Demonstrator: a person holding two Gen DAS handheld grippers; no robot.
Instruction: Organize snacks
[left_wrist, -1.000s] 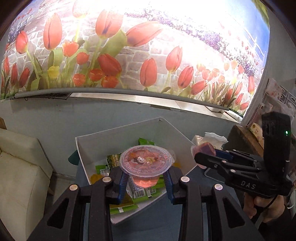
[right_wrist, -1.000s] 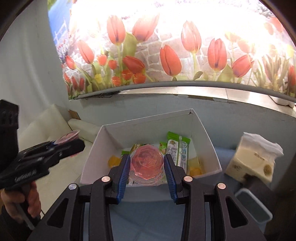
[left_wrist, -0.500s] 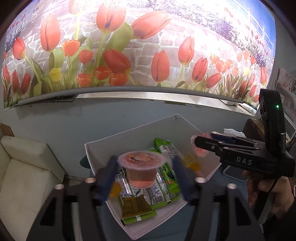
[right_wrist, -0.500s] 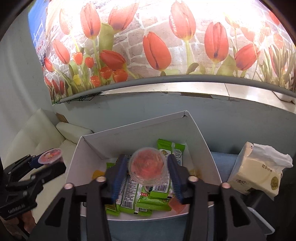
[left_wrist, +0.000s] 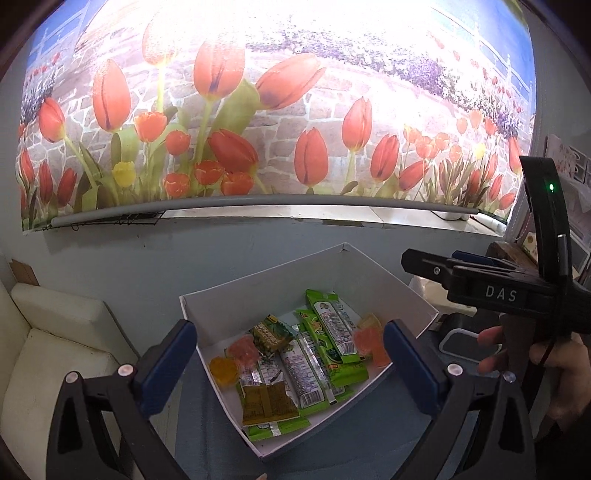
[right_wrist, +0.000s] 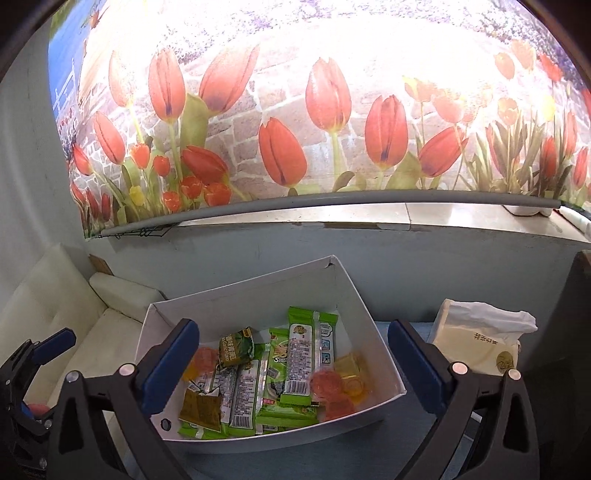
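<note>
A white cardboard box sits on a blue-grey surface and holds green snack bars, brown-green packets, and pink jelly cups and yellow jelly cups. My left gripper is open and empty above the box's near side. My right gripper is open and empty above the box; it also shows in the left wrist view, at the right.
A tissue pack stands right of the box. A small grey-rimmed container lies by the box's right corner. A white sofa is at the left. A wall with a ledge and a tulip mural runs behind.
Both grippers held pink jelly cups over the box a second ago. Both have opened wide and the cups now lie in the box. Both grippers have risen a little.
</note>
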